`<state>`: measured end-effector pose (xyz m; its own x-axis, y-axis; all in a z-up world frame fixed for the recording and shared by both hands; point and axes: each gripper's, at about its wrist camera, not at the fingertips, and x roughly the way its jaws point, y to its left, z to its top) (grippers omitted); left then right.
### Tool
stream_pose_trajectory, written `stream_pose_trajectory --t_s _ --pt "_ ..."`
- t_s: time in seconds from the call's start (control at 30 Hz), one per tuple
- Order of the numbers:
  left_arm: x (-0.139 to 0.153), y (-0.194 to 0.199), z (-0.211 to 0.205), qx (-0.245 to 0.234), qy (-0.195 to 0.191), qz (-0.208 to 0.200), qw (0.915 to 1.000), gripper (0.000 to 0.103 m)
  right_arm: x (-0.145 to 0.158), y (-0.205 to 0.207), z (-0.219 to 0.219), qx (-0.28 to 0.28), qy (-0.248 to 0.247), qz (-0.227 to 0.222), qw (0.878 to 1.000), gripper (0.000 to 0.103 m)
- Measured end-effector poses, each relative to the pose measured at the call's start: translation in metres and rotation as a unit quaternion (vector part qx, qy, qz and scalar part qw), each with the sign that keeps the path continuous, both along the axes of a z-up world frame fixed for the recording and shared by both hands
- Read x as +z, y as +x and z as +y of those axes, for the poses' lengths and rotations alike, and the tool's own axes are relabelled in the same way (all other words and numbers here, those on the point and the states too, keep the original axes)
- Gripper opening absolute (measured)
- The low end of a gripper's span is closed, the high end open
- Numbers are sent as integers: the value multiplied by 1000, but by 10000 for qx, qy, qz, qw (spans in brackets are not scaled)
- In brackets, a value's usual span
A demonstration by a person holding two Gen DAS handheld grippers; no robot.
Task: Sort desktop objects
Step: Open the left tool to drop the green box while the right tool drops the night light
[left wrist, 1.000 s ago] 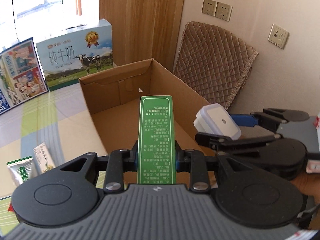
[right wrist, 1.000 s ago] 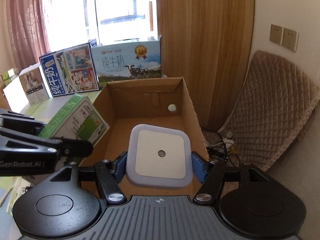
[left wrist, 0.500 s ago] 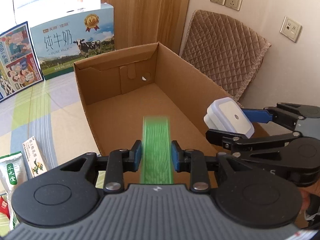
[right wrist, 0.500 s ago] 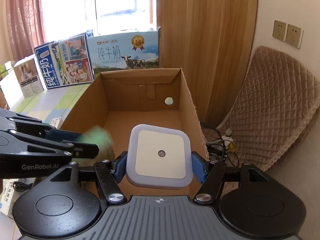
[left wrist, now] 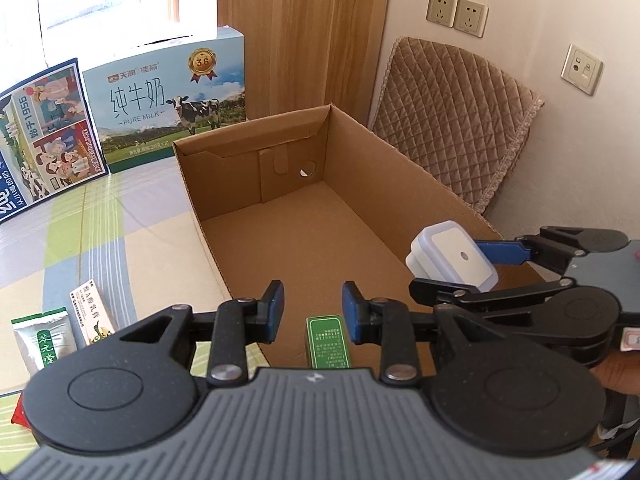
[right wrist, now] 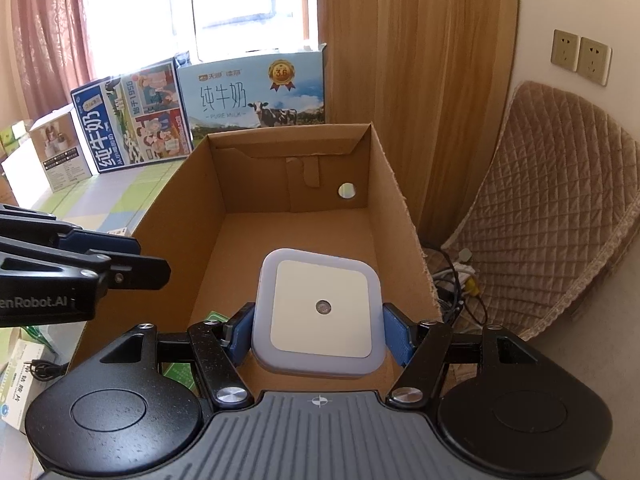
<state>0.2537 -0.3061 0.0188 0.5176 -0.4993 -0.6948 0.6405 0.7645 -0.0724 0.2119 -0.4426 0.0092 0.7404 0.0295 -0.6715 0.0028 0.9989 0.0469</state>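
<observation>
My left gripper hangs over the near end of the open cardboard box, its blue pads a narrow gap apart with nothing between them. The slim green box lies on the cardboard floor just below that gap. My right gripper is shut on a white square night light and holds it above the cardboard box, near its right wall. From the left wrist view the right gripper and night light sit to the right. In the right wrist view the left gripper shows at the left edge.
Two printed milk cartons stand behind the cardboard box. A green sachet and a small white packet lie on the checked tabletop at left. A quilted cushion leans on the wall, with cables on the floor beside it.
The green box left my left gripper's pads and dropped onto the cardboard box floor. The right gripper kept its grip on the night light and stayed put.
</observation>
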Motion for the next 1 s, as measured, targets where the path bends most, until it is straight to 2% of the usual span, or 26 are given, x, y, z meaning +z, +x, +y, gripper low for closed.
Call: stream_pose_trajectory --t_s 0.17,0.57,1.0 --pt "4 -3 5 8 13 -81 10000 33 1 -1 -2 -130 196 -127 9996 67" --pt "18 -20 43 238 -19 -206 9995 37 27 -22 2 -200 269 -368 9988 71" --pt "34 -57 125 715 46 -256 9971 42 71 -66 57 188 208 -730 9969 77"
